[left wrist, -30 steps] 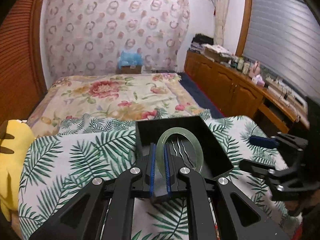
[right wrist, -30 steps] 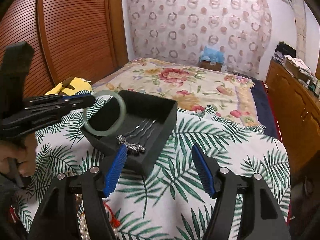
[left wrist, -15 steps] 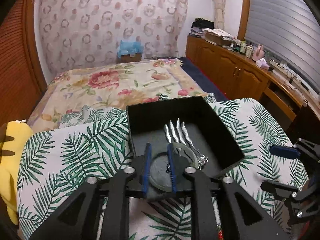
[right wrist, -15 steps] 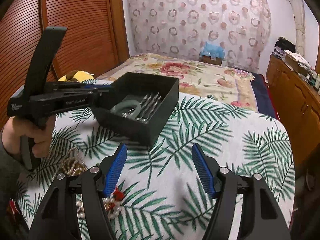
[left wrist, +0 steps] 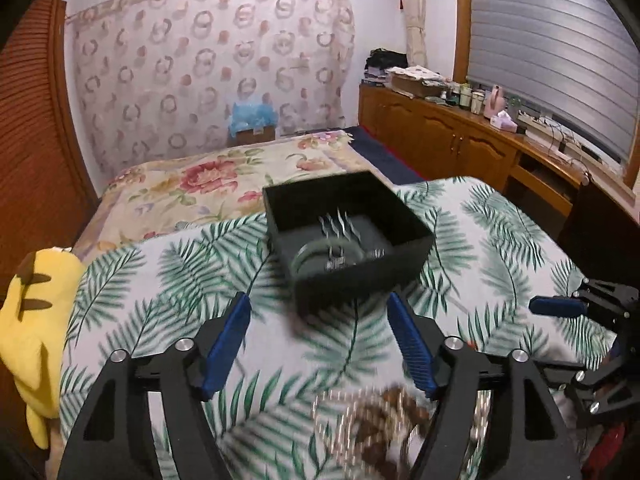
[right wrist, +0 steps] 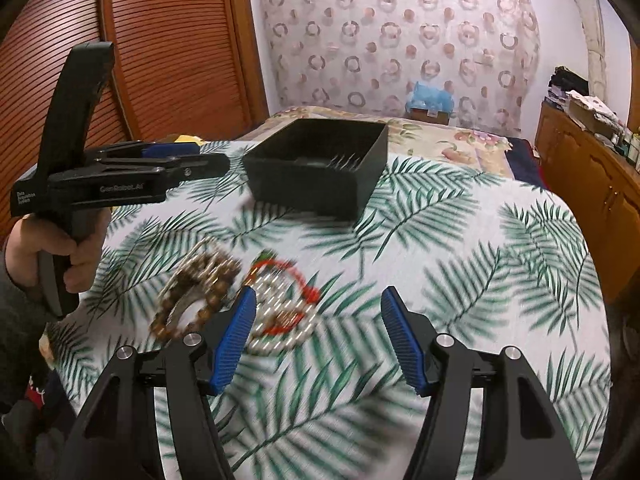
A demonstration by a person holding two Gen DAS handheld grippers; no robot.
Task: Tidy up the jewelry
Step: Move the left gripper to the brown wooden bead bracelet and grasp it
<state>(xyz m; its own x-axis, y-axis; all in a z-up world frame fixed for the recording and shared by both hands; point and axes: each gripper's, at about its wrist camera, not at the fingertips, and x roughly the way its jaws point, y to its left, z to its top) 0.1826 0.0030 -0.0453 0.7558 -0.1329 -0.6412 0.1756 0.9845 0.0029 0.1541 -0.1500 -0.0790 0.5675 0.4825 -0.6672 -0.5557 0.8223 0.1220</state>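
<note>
Both claws standing open, empty.
Left claw [left wrist: 318, 320], just opening: left view alone showing bangle [left wrist: 316, 254] lying inside box [left wrist: 362, 280]; right claw [right wrist: 318, 312] hovering over beads [right wrist: 280, 312].

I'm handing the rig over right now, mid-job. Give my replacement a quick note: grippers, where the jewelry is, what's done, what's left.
Left gripper: jaws have just been opening, nothing between them.
Right gripper: open, empty, above the palm-leaf tablecloth.
Done: the pale green jade bangle lies in the black open box with the silver wavy hairpins.
Left: the brown bead bracelet and the pearl-and-red-cord strand lie on the cloth before the right gripper; both need boxing.
</note>
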